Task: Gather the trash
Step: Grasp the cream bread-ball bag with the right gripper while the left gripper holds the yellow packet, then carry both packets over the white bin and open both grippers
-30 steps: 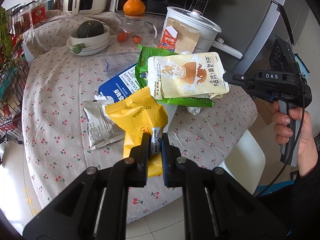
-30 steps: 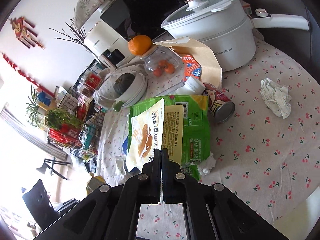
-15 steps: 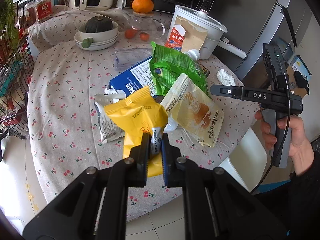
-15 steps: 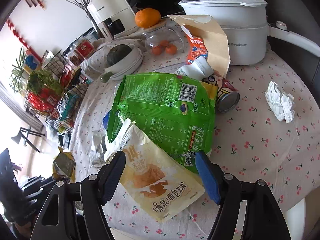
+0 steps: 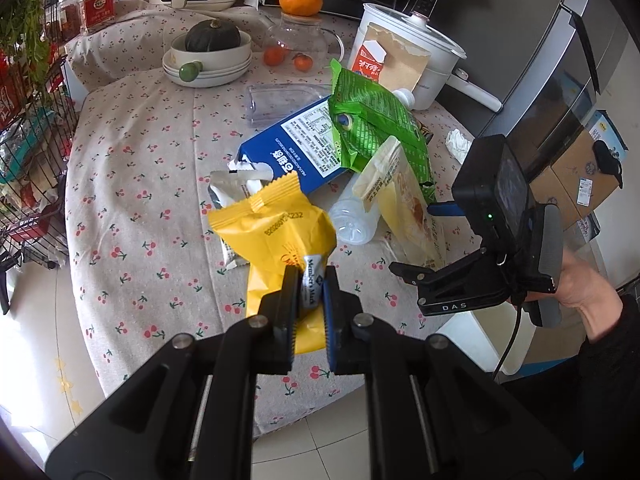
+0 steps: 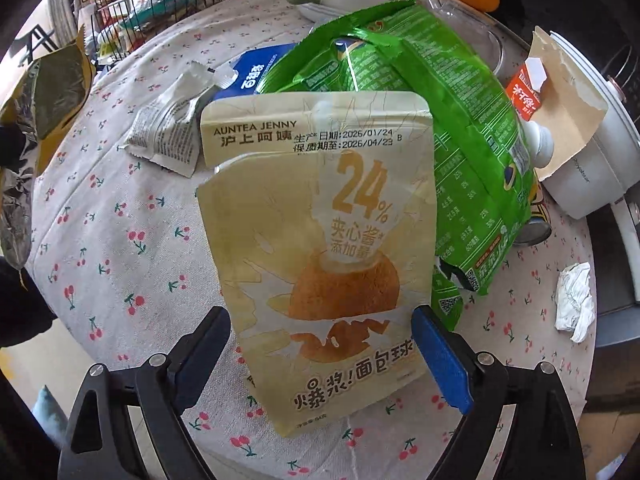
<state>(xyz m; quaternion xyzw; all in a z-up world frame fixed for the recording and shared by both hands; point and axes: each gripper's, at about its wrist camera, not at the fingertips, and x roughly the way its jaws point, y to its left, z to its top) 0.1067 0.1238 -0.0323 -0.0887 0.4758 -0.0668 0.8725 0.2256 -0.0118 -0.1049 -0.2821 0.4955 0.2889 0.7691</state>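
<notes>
My left gripper (image 5: pixel 311 300) is shut on the lower end of a yellow snack wrapper (image 5: pixel 276 232), held up over the near table edge. My right gripper (image 6: pixel 320 320) points down over the table and its jaws are opening. A cream bread-ball pouch (image 6: pixel 320 220) lies loose between them, its edges close to the pads, which do not press on it. The pouch (image 5: pixel 408 208) leans on a green snack bag (image 6: pixel 440 120) and a clear bottle (image 5: pixel 356 220). A blue carton (image 5: pixel 296 148) and a silver wrapper (image 6: pixel 168 136) lie beside them.
A crumpled tissue (image 6: pixel 574 300) and a can (image 6: pixel 536 228) lie right of the green bag. At the back stand a white pot (image 5: pixel 420 52), a torn paper carton (image 5: pixel 384 64), a bowl with a squash (image 5: pixel 208 60) and a glass jar. A wire rack (image 5: pixel 24 140) stands left of the cherry-print table (image 5: pixel 132 184).
The right gripper went from shut on the cream pouch and green bag to open. Both packets dropped onto the table, and the gripper swung down over the pouch. The left gripper kept its hold.
</notes>
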